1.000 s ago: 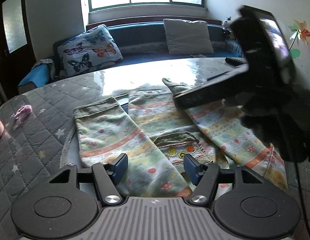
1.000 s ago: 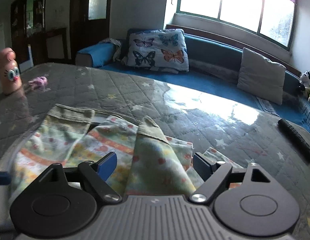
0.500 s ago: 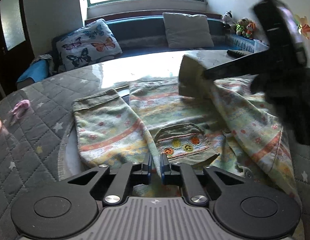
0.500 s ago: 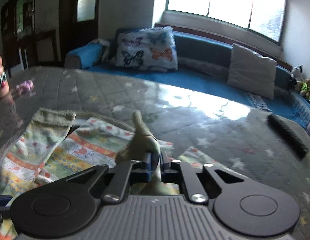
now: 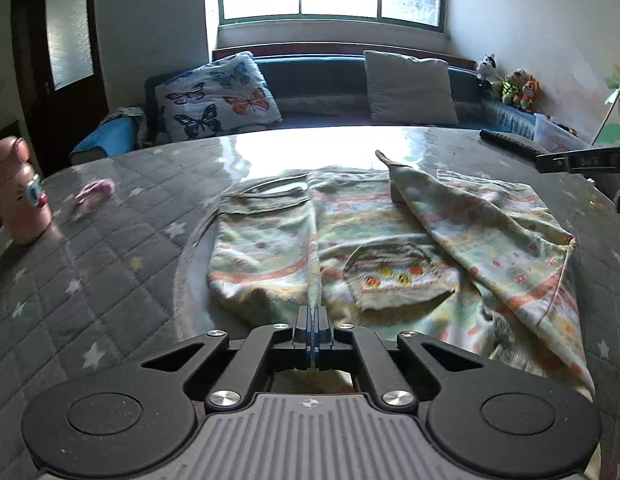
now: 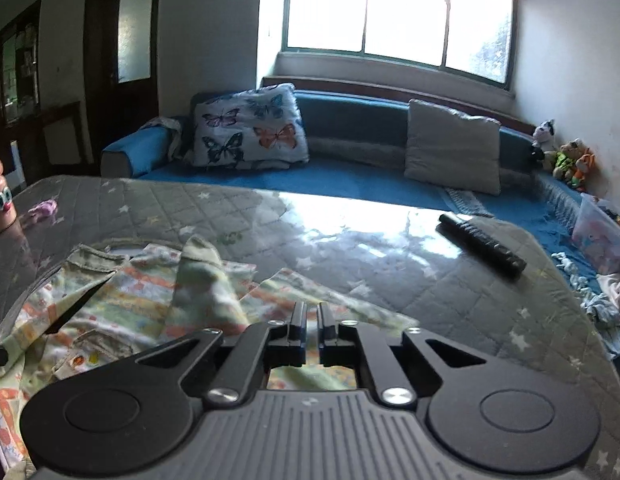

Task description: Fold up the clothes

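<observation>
A small patterned garment [image 5: 389,232] with a front pocket [image 5: 393,276] lies spread on the quilted table [image 5: 90,280]. My left gripper [image 5: 312,320] is shut on a raised fold of the garment where its left sleeve meets the body. The right sleeve [image 5: 449,216] is folded diagonally over the body, and its cuff [image 6: 200,256] rests on the cloth. In the right wrist view my right gripper [image 6: 311,316] hovers over the garment's [image 6: 142,292] right edge. Its jaws are almost together and opening by a hair. I see no cloth in the slit between them.
A pink figure-shaped bottle [image 5: 18,196] and a small pink item [image 5: 94,194] sit at the table's left. A black remote [image 6: 481,244] lies at the far right. Behind the table is a blue sofa [image 6: 349,176] with a butterfly pillow [image 6: 250,128] and a grey pillow [image 6: 453,148].
Both grippers went from open to shut. The left pinched a fold of the garment. The right took the sleeve cuff and carried it over the body; the cuff now lies there and the right gripper has moved away.
</observation>
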A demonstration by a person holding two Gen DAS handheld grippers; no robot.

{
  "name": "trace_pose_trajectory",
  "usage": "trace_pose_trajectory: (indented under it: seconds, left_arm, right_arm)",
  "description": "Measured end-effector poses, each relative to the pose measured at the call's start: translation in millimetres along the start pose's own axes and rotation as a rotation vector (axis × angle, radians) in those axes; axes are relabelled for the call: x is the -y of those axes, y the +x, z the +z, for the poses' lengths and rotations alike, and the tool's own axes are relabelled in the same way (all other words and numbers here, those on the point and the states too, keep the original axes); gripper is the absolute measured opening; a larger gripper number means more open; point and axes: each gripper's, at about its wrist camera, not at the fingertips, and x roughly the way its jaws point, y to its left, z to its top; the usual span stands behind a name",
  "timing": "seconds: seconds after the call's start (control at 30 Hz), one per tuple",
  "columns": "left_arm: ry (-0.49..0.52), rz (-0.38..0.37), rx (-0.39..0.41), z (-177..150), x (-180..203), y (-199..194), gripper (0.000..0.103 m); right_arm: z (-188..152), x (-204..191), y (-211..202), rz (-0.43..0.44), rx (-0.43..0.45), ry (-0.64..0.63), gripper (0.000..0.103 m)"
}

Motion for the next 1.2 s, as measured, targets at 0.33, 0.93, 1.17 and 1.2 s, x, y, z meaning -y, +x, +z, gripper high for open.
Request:
trace_pose_trajectory:
  seconds: [0.33, 0.93, 1.17, 1.2]
  left_arm:
    - [-0.046, -0.001, -0.033, -23.2, -21.0, -15.8, 0.001]
    - [0.074, 0.012, -0.013, 16.5, -5.3, 9.0, 0.039]
    - [0.082, 0.016, -0.073, 11.9, -7.2, 37.5, 0.005]
    - [0.077, 0.019, -0.072, 9.5, -8.4, 37.8, 0.004]
  right_arm:
    - [17.0, -66.0, 62.5, 0.125, -0.046, -0.069, 0.044]
    - [25.4, -86.4, 116.0, 0.067, -0.085, -0.100, 0.009]
    - [29.4, -50.0, 53.4, 0.004, 0.002, -0.088, 0.008]
    - [28.8, -42.0, 42.4, -0.007, 0.013, -0.081, 0.007]
